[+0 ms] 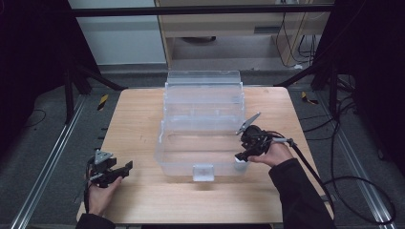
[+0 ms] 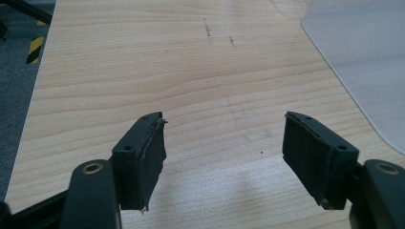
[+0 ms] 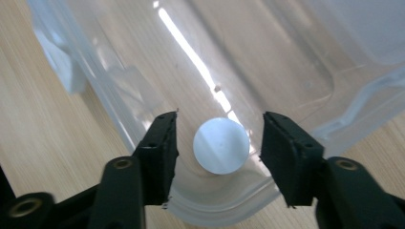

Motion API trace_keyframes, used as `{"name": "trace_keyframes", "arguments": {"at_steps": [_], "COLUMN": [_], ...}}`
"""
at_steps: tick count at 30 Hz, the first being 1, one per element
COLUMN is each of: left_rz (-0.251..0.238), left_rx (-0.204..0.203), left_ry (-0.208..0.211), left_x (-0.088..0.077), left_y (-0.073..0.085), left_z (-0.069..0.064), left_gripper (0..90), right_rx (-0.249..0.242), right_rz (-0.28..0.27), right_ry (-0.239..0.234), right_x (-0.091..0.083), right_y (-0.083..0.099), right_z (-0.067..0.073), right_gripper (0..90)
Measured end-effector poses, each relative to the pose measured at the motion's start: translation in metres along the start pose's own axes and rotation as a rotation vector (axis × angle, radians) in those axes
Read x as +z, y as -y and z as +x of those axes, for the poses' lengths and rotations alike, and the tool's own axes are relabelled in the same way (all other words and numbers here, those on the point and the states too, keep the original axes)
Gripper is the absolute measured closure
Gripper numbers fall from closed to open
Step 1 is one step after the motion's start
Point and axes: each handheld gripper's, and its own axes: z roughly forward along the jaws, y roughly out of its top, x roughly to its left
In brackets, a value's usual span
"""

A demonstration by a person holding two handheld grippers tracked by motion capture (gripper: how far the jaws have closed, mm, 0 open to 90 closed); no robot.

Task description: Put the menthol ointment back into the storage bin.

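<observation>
High view showed a clear plastic box [image 1: 203, 129] at table [image 1: 143, 200] centre, lid up at twelve o'clock. The right gripper [image 3: 217, 157] hung over its four o'clock corner, jaws spread around a white disc [image 3: 221, 145] without visibly touching. The left gripper [image 2: 224, 157] rested spread at eight o'clock. Closing off-centre could probably squirt the smooth disc away or snag the box wall.

No readable text or labels anywhere
</observation>
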Motion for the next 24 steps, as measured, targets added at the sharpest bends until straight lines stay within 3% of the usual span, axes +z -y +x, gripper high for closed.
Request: {"name": "trace_keyframes", "arguments": {"at_steps": [6, 9, 11, 13, 15, 19, 24], "left_rz": [-0.009, -0.013, -0.011, -0.003, 0.000, 0.004, 0.003], "left_rx": [-0.009, -0.019, -0.023, -0.028, -0.029, -0.027, -0.030], "left_ry": [0.002, 0.000, 0.001, -0.001, -0.001, -0.004, -0.010], "left_x": [-0.001, -0.003, -0.003, -0.003, -0.003, -0.002, -0.002], "left_y": [0.000, -0.001, -0.001, 0.000, 0.000, 0.000, 0.000], "left_z": [0.001, 0.001, 0.001, 0.002, 0.002, 0.002, 0.003], "left_gripper": [33.4, 39.8, 41.1, 46.2, 47.5, 52.1, 50.2], "right_rx": [0.084, 0.174, 0.192, 0.255, 0.265, 0.350, 0.407], "right_rz": [-0.205, -0.349, -0.375, -0.442, -0.452, -0.518, -0.550], "right_ry": [0.058, 0.089, 0.095, 0.137, 0.154, 0.213, 0.263], "right_x": [-0.030, -0.044, -0.046, -0.048, -0.048, -0.041, -0.033], "right_y": [0.020, 0.041, 0.046, 0.067, 0.072, 0.106, 0.126], "right_z": [0.002, 0.001, 0.000, -0.002, -0.003, -0.012, -0.024], "right_gripper": [35.4, 32.5, 31.5, 26.6, 26.4, 24.3, 19.7]}}
